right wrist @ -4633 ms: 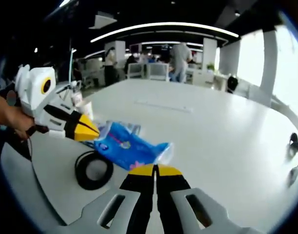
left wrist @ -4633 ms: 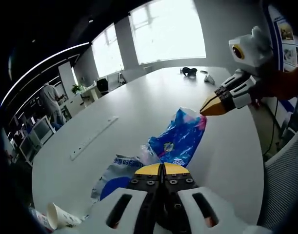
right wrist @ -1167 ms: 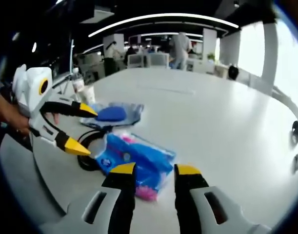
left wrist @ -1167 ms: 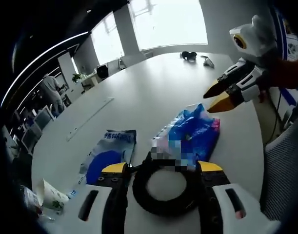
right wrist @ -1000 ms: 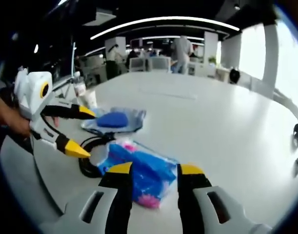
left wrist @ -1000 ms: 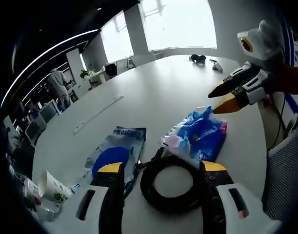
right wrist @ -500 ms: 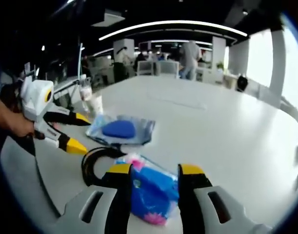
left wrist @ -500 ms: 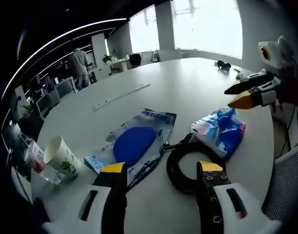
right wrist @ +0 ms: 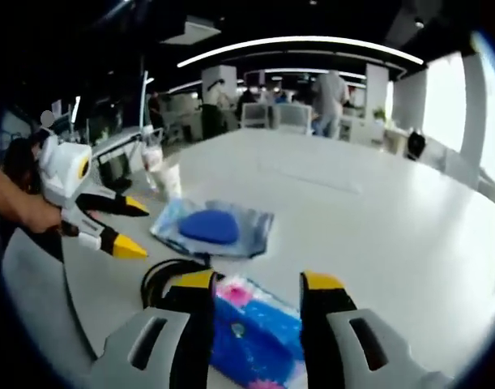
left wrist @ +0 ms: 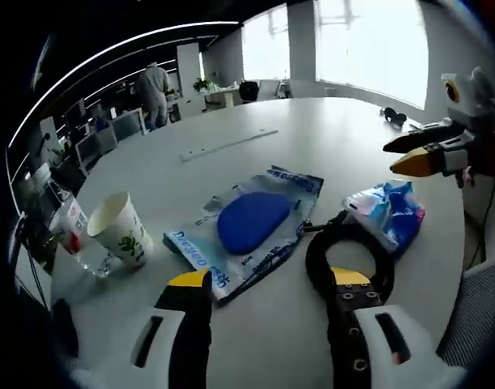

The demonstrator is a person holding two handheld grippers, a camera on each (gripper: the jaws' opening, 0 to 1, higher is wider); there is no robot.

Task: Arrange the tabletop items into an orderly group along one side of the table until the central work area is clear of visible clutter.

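An open office lay behind the white tabletop (left wrist: 328, 138). Both grippers, left (left wrist: 267, 279) and right (right wrist: 258, 282), stood with jaws apart, holding nothing. Cable coil (left wrist: 348, 255), blue pack (left wrist: 389, 212), clear pouch (left wrist: 251, 223) and paper cup (left wrist: 117, 231) sat grouped; grouping seemed nearly finished, with the cup probably next.

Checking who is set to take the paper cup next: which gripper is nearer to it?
Left. The left gripper hangs open over the table just past the paper cup. The right gripper is open beyond the blue packet, on the far side.
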